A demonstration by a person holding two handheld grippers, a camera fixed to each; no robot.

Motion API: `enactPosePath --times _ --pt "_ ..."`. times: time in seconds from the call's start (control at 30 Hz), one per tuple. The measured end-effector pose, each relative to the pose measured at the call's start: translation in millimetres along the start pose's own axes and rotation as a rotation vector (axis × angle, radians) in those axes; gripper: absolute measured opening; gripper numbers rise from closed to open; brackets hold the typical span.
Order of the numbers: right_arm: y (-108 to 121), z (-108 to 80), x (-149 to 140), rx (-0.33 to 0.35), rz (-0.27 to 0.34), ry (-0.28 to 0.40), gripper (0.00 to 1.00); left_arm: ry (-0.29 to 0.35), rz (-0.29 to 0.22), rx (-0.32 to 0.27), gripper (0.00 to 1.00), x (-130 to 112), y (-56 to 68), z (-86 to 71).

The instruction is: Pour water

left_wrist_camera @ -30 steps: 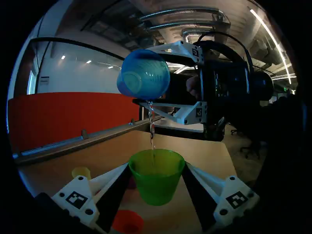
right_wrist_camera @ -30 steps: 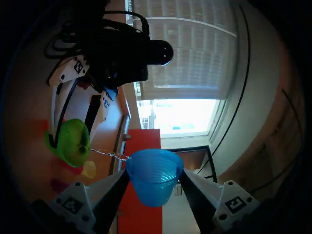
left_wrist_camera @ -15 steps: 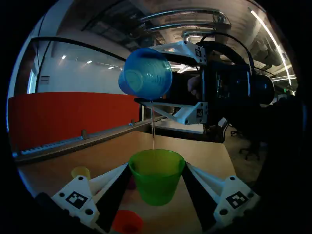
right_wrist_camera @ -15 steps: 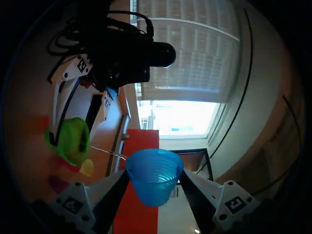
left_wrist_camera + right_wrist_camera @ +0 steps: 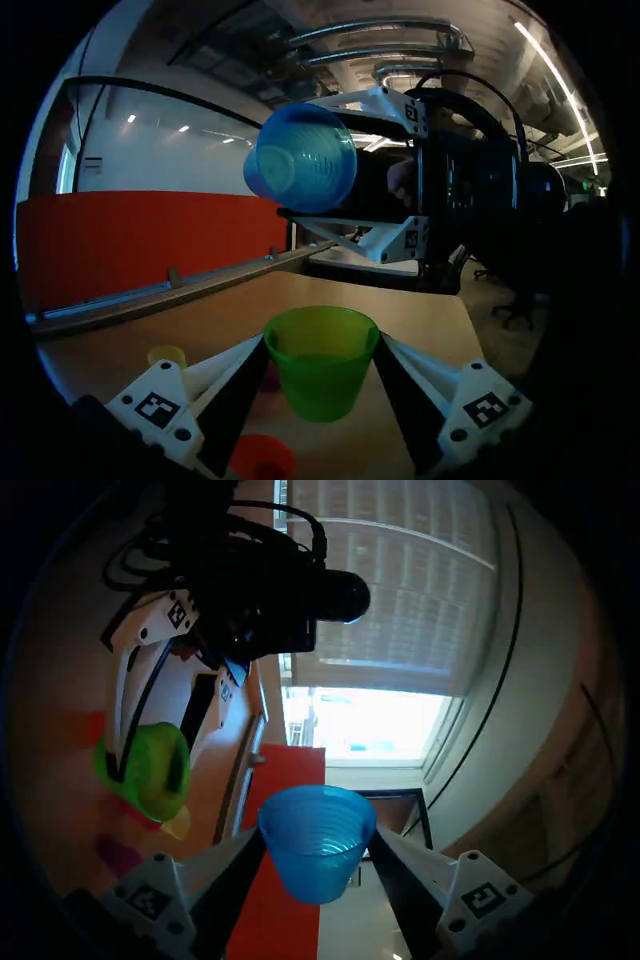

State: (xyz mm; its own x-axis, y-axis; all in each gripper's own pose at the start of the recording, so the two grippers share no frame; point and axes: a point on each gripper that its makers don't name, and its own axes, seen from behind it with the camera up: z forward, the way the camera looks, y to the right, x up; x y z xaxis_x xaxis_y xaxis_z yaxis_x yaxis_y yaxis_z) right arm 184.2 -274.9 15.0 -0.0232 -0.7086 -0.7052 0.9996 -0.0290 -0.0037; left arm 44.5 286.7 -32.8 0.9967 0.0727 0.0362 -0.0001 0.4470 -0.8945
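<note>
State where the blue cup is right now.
In the left gripper view, the blue cup sits upper centre, tipped sideways and clamped in the right gripper, above the green cup that the left gripper holds over the wooden table.

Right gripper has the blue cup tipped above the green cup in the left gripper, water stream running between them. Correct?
Not quite: no stream runs between them. In the left gripper view the right gripper holds the blue cup tipped above the green cup in the left gripper, and nothing falls from its rim.
</note>
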Motion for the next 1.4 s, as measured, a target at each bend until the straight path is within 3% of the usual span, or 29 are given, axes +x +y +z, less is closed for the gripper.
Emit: enactPosePath --times 0.2,0.43,0.9,1.2,1.4 --pt "-3.8 0.9 1.2 0.010 0.064 0.009 0.89 0.000 -0.002 0.005 0.87 -1.3 -2.2 -1.1" --pt "-11.7 -0.2 -1.2 0.019 0.212 0.015 0.89 -0.005 -0.001 0.007 0.87 -3.3 -3.2 -3.0" --pt "-25.1 -9.0 -15.9 0.041 0.661 -0.008 0.89 -0.012 0.006 0.023 0.87 -2.2 -7.6 -6.7" --pt "-36.4 -16.5 -7.8 0.102 1.044 0.015 0.89 -0.017 0.012 0.029 0.87 0.9 -7.3 -9.7" --pt "-36.8 -19.5 -7.0 0.126 1.257 0.025 0.89 -0.022 0.022 0.034 0.87 3.0 -6.6 -10.3"
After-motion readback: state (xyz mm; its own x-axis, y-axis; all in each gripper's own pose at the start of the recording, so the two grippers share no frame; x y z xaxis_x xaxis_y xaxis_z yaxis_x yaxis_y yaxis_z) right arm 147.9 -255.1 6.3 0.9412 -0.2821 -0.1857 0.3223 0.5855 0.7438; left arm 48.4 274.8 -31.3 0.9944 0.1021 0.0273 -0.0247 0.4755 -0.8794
